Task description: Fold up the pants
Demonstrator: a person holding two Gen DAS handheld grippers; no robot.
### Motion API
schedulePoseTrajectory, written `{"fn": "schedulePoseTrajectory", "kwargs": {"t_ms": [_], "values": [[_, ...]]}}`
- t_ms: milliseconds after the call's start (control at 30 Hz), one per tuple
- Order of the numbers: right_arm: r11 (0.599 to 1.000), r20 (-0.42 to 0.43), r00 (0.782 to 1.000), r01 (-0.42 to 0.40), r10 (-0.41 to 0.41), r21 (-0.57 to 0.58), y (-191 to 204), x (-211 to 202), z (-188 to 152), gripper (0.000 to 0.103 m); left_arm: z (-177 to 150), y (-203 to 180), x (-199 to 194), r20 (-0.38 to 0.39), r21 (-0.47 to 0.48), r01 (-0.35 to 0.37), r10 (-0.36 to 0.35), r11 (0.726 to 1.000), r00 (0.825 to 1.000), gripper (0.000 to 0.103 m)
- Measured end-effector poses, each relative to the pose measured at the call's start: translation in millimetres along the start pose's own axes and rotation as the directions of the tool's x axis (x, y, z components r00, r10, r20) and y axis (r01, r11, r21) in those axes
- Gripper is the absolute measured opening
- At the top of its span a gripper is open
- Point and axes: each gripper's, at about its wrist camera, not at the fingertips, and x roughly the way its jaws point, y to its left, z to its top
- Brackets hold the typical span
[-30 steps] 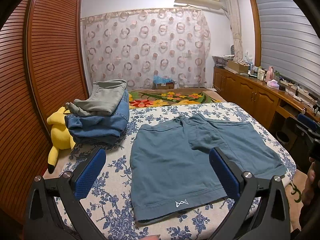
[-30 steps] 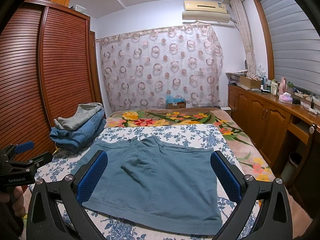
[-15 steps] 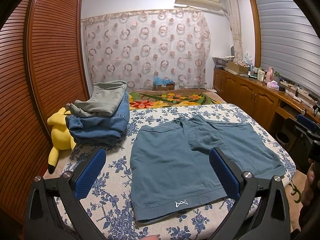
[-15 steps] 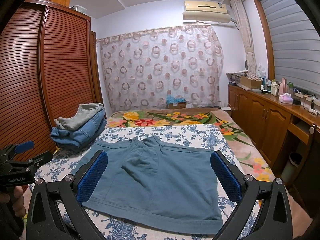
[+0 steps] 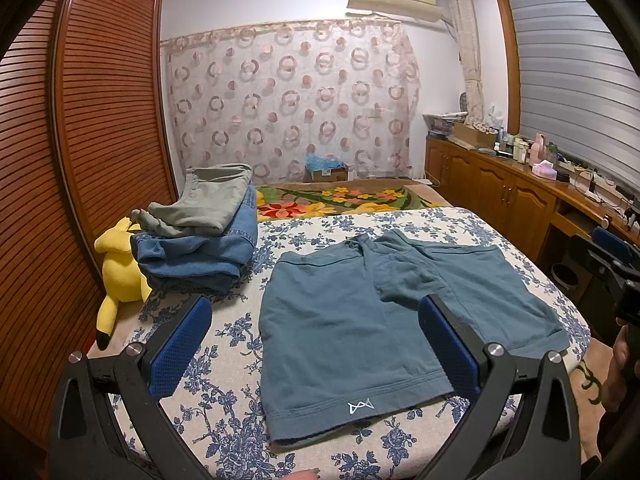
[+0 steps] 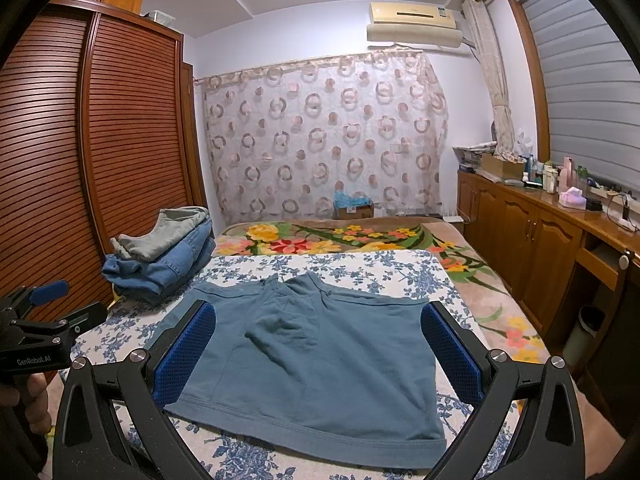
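Note:
A pair of teal shorts (image 5: 360,320) lies spread flat on the floral bedsheet (image 5: 236,360), a small white logo near the front hem. It also shows in the right wrist view (image 6: 320,368). My left gripper (image 5: 316,336) is open and empty, held above the front left part of the shorts. My right gripper (image 6: 316,344) is open and empty, held above the near hem. The right gripper's side shows at the far right of the left wrist view (image 5: 616,264), and the left gripper's side shows in the right wrist view (image 6: 36,320).
A stack of folded jeans and grey pants (image 5: 200,236) sits at the bed's back left, a yellow plush toy (image 5: 116,276) beside it. A wooden wardrobe (image 5: 60,160) stands left, a cluttered wooden counter (image 5: 520,184) right. A flowered blanket (image 5: 344,200) lies beyond.

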Motion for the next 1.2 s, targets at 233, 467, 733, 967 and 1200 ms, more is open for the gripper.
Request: {"fn": "schedulePoseTrajectory", "kwargs": {"t_ms": [233,467,733,967,1200], "values": [[1.0,0.0,1.0,0.0,0.0,0.0,0.2,-0.1,-0.1,0.102,-0.2,-0.4,0.2,0.001,0.0,0.0,0.0,1.0,1.0,0.103],[1.0,0.005,1.0,-0.005,0.005,0.001,0.2,-0.9,0.6,0.102,-0.2,-0.7,-0.1,0.003,0.001,-0.001,0.001,1.0,1.0,0.103],[1.0,0.006,1.0,-0.007,0.007,0.002,-0.1,-1.5,0.1,0.102,-0.7,-1.0,-0.4,0.004,0.001,-0.001,0.001,1.0,1.0,0.103],[1.0,0.004,1.0,-0.006,0.006,0.002,-0.5,-0.5,-0.3,0.102,5.3,-4.0,-2.9,-0.004,0.0,0.005,-0.005,1.0,1.0,0.103],[1.0,-0.025,1.0,-0.014,0.014,0.011,-5.8,6.9,-2.7,0.102,12.9,-8.6,6.9,-0.039,0.02,0.038,-0.037,0.999,0.999,0.103]]}}
